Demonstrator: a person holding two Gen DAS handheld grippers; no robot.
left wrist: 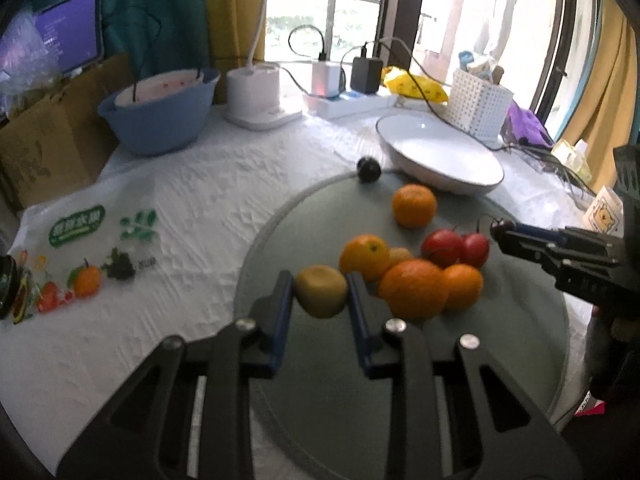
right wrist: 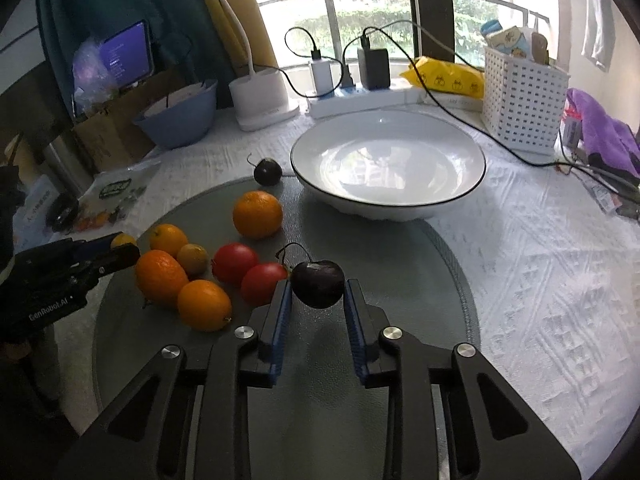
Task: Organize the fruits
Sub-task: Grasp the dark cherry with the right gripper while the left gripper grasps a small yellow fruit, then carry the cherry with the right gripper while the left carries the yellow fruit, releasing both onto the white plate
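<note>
Reading first: your left gripper (right wrist: 124, 249) is showing "GenRobot.AI" in white along its black body in the right wrist view. The printed bag (left wrist: 92, 248) lying on the white tablecloth (left wrist: 208, 200) is carrying a green label and fruit drawings; its characters are too blurred to read. The tablet (right wrist: 128, 52) leaning at the back is glowing purple, text illegible.

You are clamping a small yellow-green fruit (left wrist: 322, 290) in your left gripper (left wrist: 320, 292), blue pads pressing both flanks; the fruit is dull-skinned, roundish, sitting at the near edge of the pile on the grey round mat (left wrist: 320, 380). Your right gripper (right wrist: 316, 292) is pinching a dark cherry (right wrist: 318, 283), glossy, nearly black, curved stem arching up to the left, just beside two red tomatoes (right wrist: 250, 276).

Oranges (right wrist: 176, 280) are clustering left of the tomatoes, one lone orange (right wrist: 257, 214) sitting apart toward the bowl. A second dark cherry (right wrist: 267, 172) is resting at the mat's far rim. The white bowl (right wrist: 388, 196), thin dark line around its lip, is standing just beyond the mat.
</note>
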